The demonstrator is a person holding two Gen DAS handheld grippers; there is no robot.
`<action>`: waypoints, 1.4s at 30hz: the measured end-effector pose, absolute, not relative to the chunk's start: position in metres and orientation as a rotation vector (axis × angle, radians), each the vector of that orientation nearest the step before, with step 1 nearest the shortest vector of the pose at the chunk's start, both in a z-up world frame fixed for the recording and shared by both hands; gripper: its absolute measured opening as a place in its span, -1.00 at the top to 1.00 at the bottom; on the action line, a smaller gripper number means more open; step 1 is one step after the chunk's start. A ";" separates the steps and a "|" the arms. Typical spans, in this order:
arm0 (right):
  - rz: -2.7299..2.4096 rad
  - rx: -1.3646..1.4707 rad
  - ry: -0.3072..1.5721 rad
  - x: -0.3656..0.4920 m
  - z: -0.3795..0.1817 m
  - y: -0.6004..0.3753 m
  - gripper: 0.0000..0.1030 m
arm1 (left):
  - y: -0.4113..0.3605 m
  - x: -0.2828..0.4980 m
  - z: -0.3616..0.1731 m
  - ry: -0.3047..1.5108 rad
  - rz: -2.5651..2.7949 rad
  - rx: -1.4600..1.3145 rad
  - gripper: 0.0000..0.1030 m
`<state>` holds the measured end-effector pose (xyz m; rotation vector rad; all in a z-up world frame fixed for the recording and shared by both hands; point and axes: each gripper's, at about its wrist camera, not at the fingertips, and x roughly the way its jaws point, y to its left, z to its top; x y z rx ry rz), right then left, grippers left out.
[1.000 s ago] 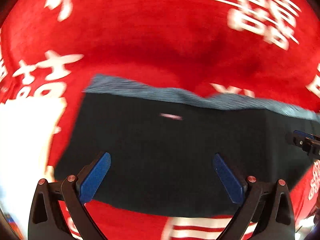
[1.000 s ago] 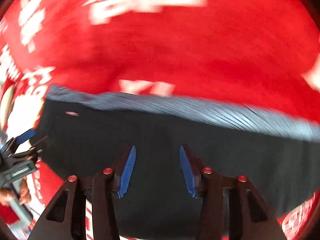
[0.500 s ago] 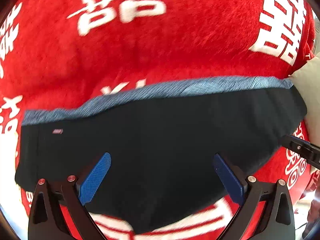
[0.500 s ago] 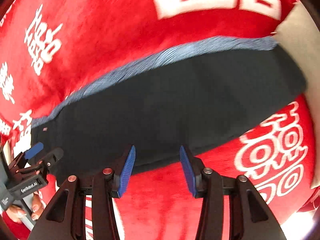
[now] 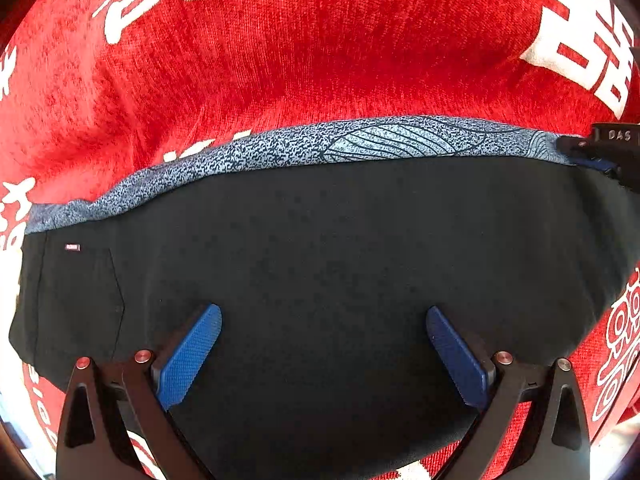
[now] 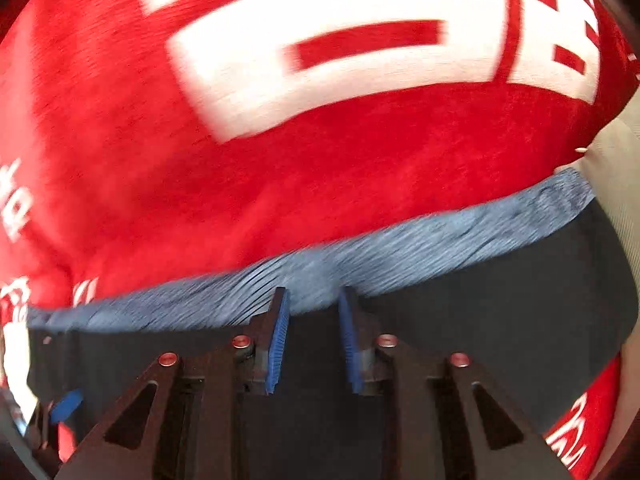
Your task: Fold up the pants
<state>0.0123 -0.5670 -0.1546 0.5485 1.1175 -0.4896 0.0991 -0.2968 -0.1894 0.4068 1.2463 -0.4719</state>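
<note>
pants (image 5: pixel 340 264): flat on red blanket (image 5: pixel 320 48), far edge patterned blue | left gripper (image 5: pixel 324 354): jaws wide apart, empty | right gripper (image 6: pixel 312 340): narrow gap, above far edge; contact unclear, view blurred

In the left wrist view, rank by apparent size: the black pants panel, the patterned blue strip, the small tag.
1. Black pants panel, largest.
2. Patterned blue strip along its far edge.
3. Small tag, tiny, near the left end.

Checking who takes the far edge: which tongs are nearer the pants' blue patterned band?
Right. The right tongs reach the blue patterned band; the left tongs hover back over the black cloth.
</note>
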 end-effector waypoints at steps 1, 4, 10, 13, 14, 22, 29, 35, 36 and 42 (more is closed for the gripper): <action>-0.524 0.551 1.109 0.010 -0.152 -0.578 0.58 | -0.295 0.100 -0.192 1.246 -0.471 0.411 -1.00; -0.525 0.584 1.114 -0.003 -0.136 -0.589 0.50 | -0.295 0.099 -0.191 1.257 -0.462 0.411 -1.00; -0.327 0.484 1.210 -0.047 -0.134 -0.529 0.50 | -0.290 0.078 -0.193 1.237 -0.464 0.430 -1.00; -0.349 0.468 1.173 -0.069 -0.149 -0.513 0.50 | -0.286 0.070 -0.194 1.230 -0.485 0.431 -1.00; -0.360 0.478 1.157 -0.073 -0.149 -0.513 0.50 | -0.284 0.069 -0.193 1.230 -0.492 0.428 -1.00; -0.267 0.640 1.143 -0.085 -0.131 -0.499 0.11 | -0.226 0.064 -0.155 1.236 -0.437 0.350 -1.00; -0.037 0.922 1.157 -0.088 -0.147 -0.430 0.09 | -0.185 0.079 -0.165 1.266 -0.358 0.357 -1.00; -0.108 1.045 1.144 -0.075 -0.178 -0.417 0.39 | -0.188 0.087 -0.190 1.308 -0.353 0.317 -1.00; -0.133 1.066 1.143 -0.074 -0.181 -0.418 0.73 | -0.187 0.088 -0.191 1.298 -0.352 0.312 -1.00; -0.187 1.065 1.167 -0.089 -0.176 -0.423 0.82 | -0.177 0.082 -0.186 1.309 -0.357 0.294 -1.00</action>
